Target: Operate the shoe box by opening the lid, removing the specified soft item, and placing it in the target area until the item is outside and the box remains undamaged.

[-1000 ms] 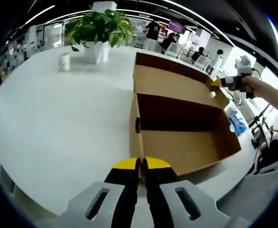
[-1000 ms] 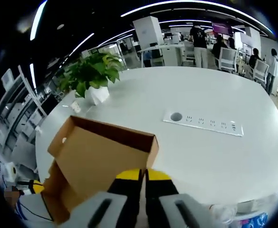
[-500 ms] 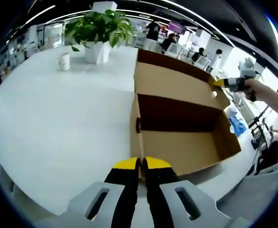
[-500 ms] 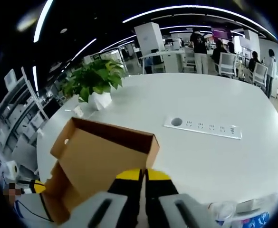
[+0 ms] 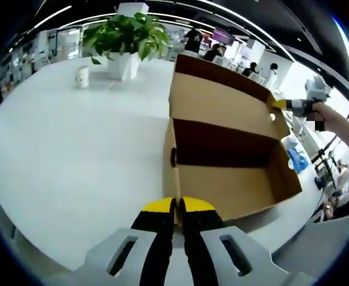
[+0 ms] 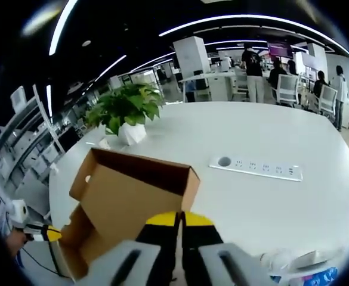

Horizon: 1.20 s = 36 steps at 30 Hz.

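The left gripper view looks into the shoe box [image 5: 228,179]; the right gripper view shows a power strip [image 6: 256,168]. The left gripper [image 5: 177,205] pinches the box's near wall, and the right gripper [image 6: 181,217] pinches the raised lid [image 6: 129,190].

A potted plant [image 5: 125,37] and a paper cup [image 5: 82,76] are seen on the white table [image 5: 61,149]. A power strip [image 6: 256,168] is set into the tabletop. A blue packet [image 5: 297,151] lies near the table edge.

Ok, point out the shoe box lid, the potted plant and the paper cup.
shoe box lid [image 5: 219,102], left gripper view, inner face.
potted plant [image 6: 126,107], right gripper view, leaves.
paper cup [image 5: 82,77], left gripper view, side wall.
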Each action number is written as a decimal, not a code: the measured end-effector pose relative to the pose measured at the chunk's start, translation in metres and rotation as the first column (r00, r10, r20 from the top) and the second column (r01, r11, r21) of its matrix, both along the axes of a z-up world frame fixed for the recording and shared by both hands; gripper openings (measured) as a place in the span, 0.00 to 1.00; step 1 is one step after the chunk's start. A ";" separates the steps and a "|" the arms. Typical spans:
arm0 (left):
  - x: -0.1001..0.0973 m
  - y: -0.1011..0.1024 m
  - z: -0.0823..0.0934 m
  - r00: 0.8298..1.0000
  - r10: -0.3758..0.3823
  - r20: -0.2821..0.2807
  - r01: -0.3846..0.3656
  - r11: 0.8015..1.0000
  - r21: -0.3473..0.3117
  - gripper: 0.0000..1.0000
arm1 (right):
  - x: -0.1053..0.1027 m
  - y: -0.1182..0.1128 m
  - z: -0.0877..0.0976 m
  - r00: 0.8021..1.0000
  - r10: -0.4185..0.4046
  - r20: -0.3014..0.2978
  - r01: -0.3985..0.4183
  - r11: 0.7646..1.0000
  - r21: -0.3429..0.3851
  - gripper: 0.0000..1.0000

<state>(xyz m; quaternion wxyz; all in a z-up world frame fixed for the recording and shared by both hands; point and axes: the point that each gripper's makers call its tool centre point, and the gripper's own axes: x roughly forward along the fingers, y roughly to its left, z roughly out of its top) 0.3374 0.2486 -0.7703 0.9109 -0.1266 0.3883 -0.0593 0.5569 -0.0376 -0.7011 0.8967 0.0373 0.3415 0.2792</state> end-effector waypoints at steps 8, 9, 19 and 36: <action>-0.003 -0.004 0.002 1.000 0.000 0.005 0.000 1.000 -0.004 0.02 | -0.008 0.000 0.009 0.999 0.009 0.035 -0.009 1.000 0.006 0.00; -0.003 -0.005 0.002 1.000 0.001 0.007 -0.001 1.000 -0.006 0.02 | -0.009 -0.001 0.011 0.999 0.010 0.042 -0.010 1.000 0.004 0.00; -0.003 -0.005 0.003 1.000 0.005 0.016 -0.005 1.000 -0.023 0.02 | -0.024 -0.002 0.023 0.994 0.023 0.103 -0.024 1.000 0.008 0.00; -0.002 -0.003 0.003 1.000 -0.003 0.025 0.004 0.999 -0.044 0.02 | -0.052 -0.001 0.035 0.984 0.046 0.170 -0.047 0.999 0.003 0.00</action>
